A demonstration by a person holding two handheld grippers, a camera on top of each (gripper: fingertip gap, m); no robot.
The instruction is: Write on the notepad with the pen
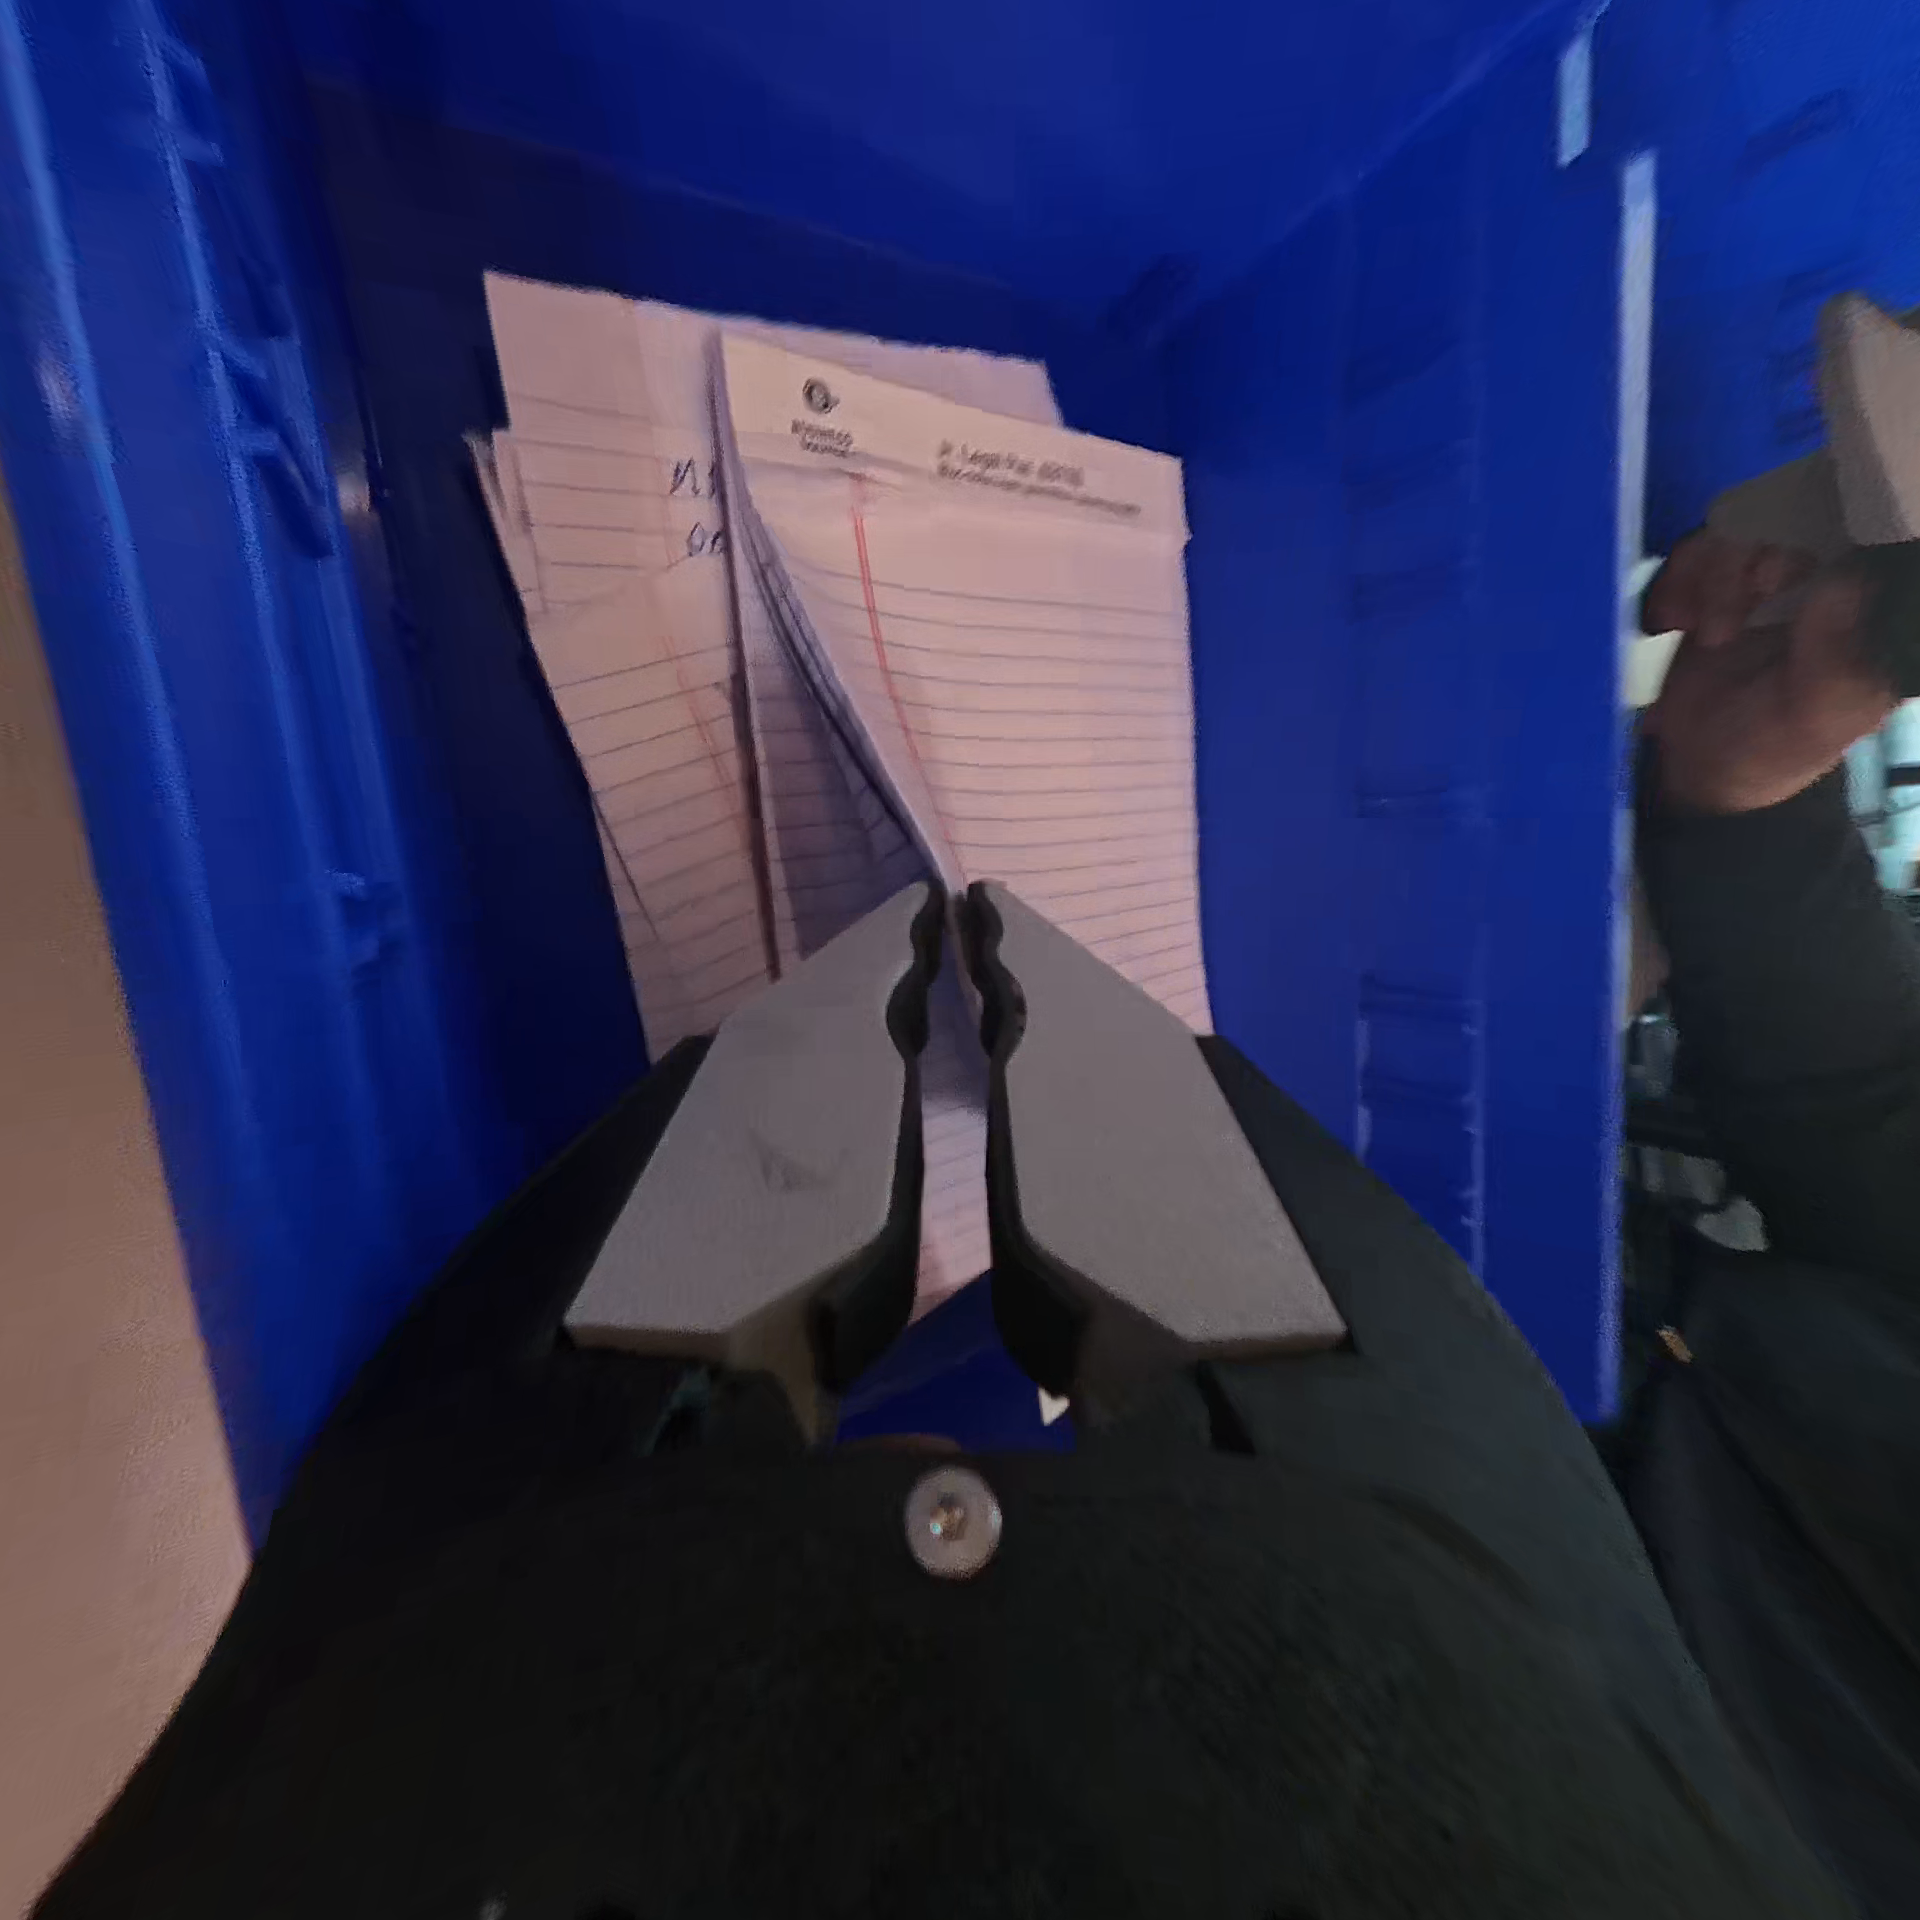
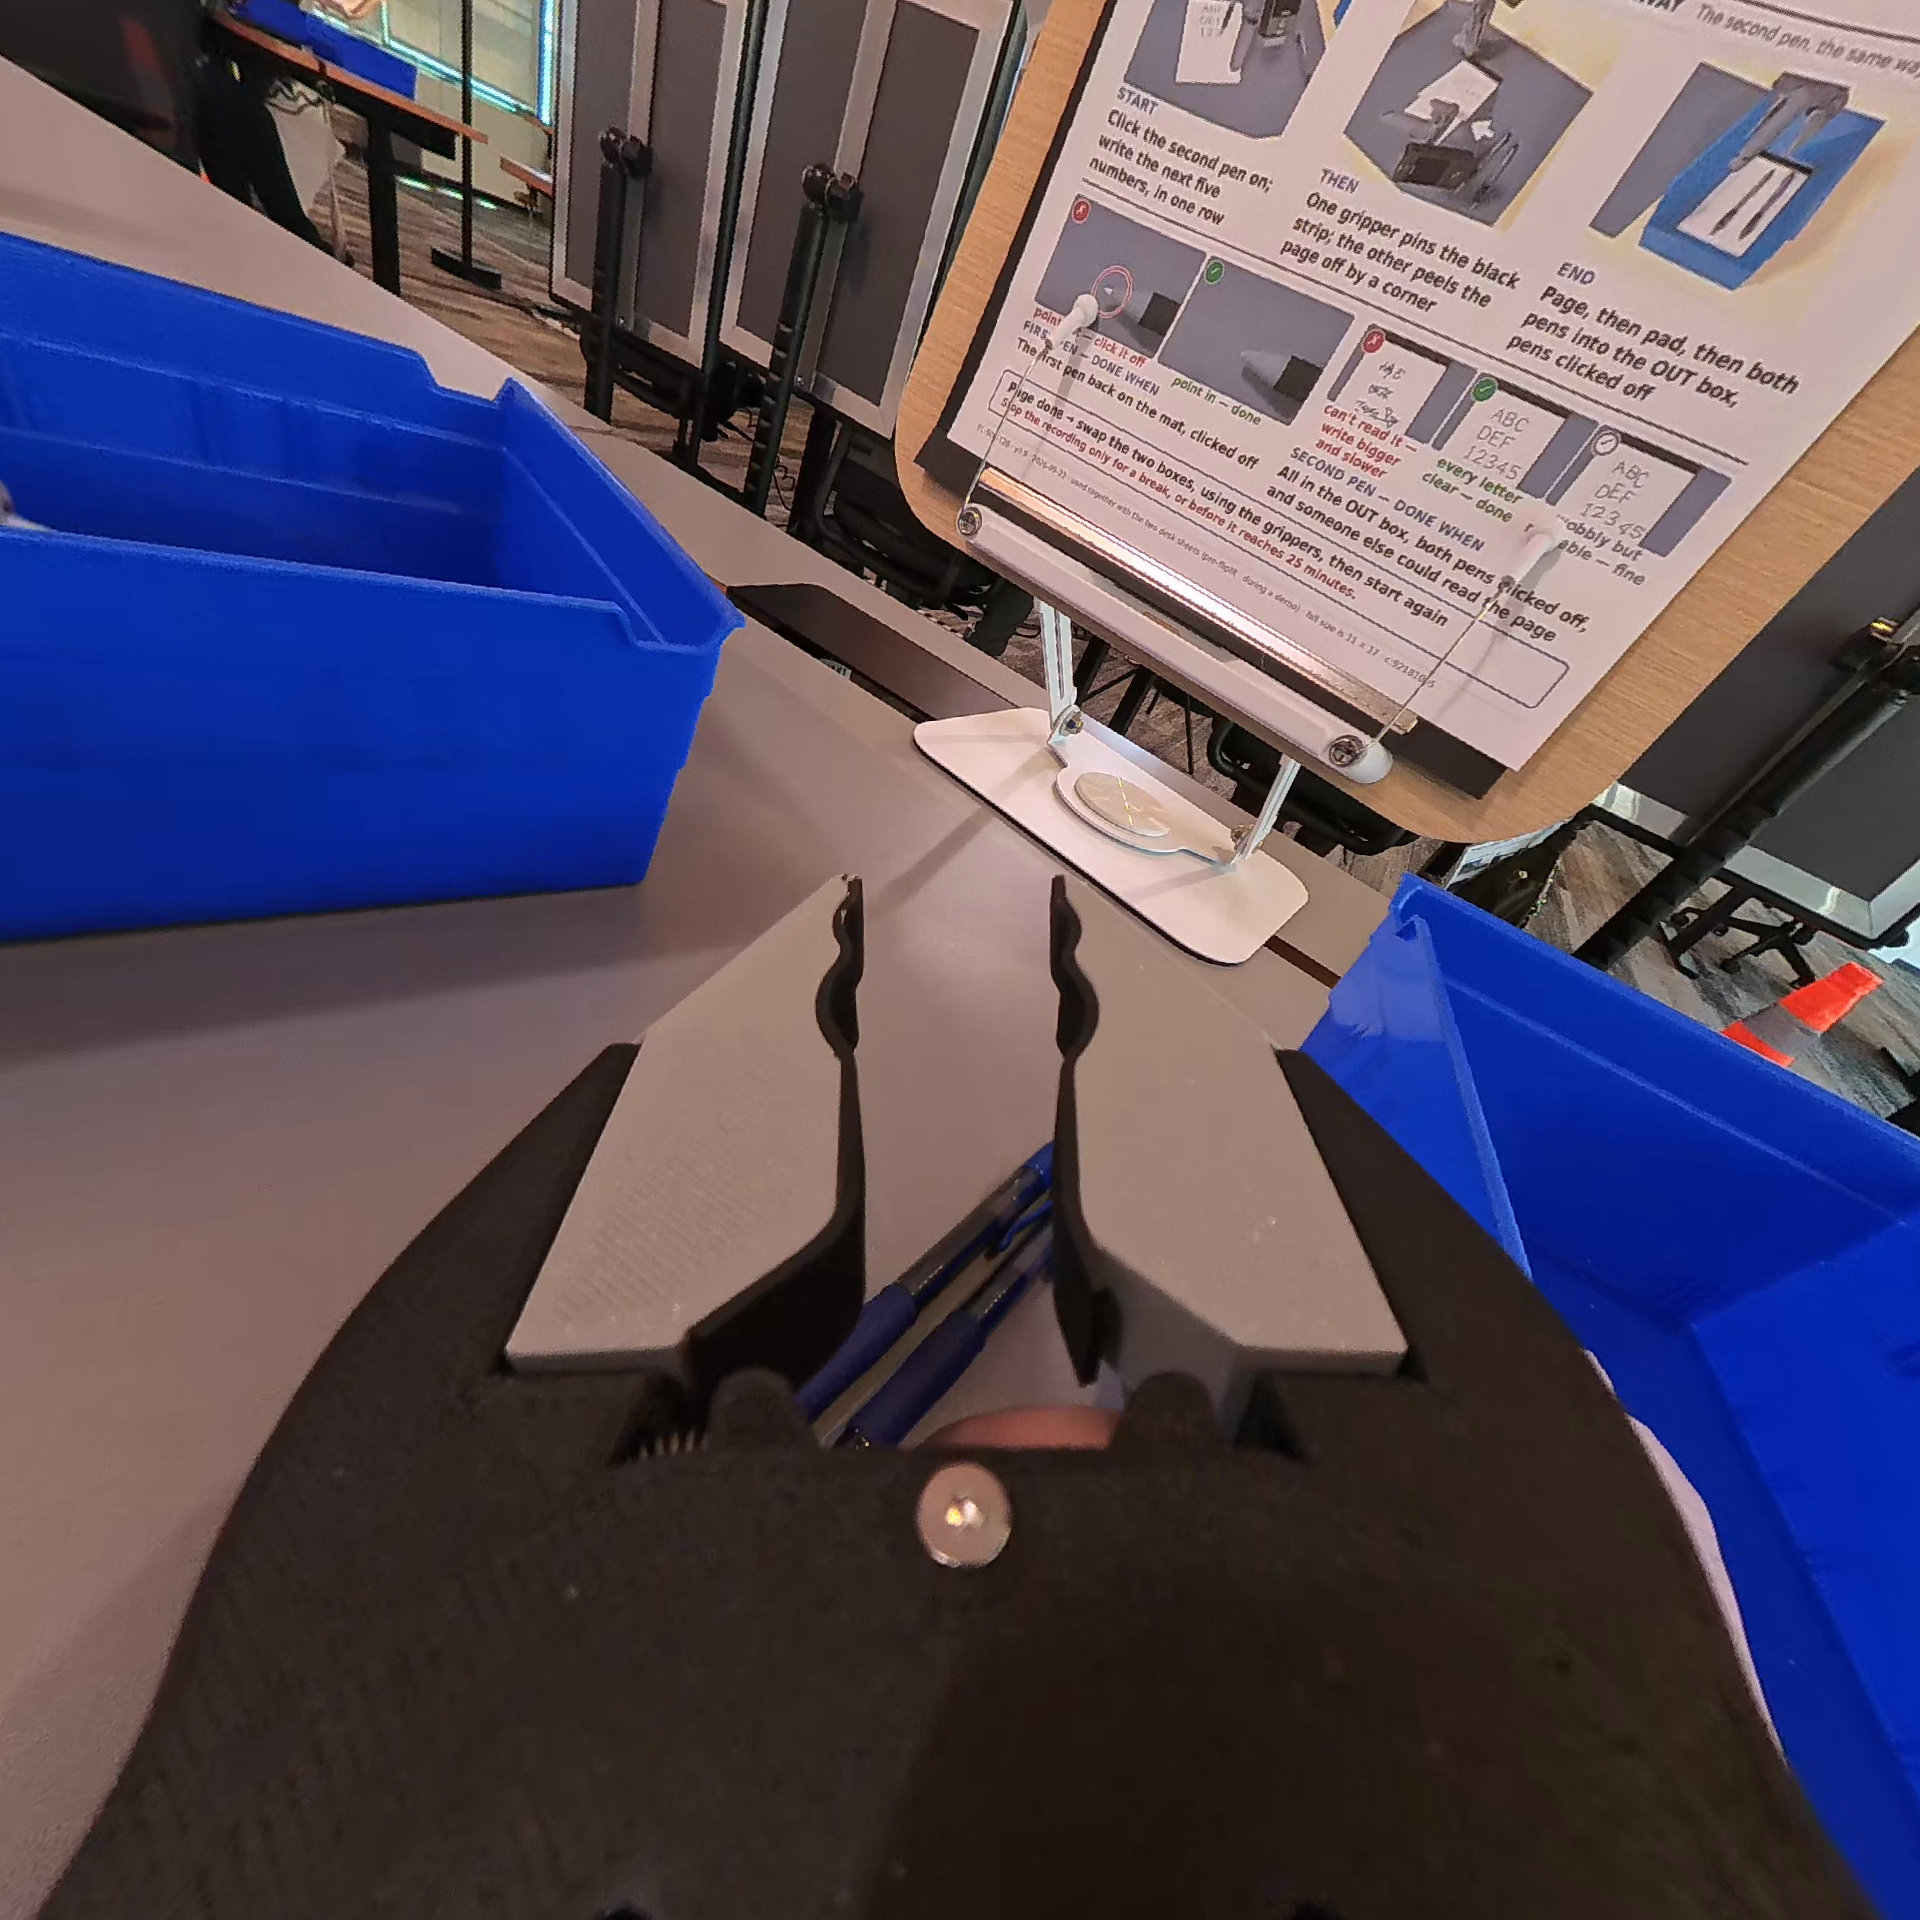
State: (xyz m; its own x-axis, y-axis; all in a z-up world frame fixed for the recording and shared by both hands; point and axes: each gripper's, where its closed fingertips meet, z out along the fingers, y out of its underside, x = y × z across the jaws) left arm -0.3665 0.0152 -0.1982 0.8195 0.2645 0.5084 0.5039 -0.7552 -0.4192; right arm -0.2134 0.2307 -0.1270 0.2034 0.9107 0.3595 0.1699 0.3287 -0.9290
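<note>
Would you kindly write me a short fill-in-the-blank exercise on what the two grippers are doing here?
1. The left gripper is shut on the ____.
2. The notepad stands inside a ____ bin.
3. The right gripper has its jaws ____.
4. Below the right gripper lie two blue ____.

Missing words: notepad; blue; open; pens

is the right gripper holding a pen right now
No. The right gripper stands open over the grey table with nothing between its fingers, while the blue pens lie below it, near its base.
</note>
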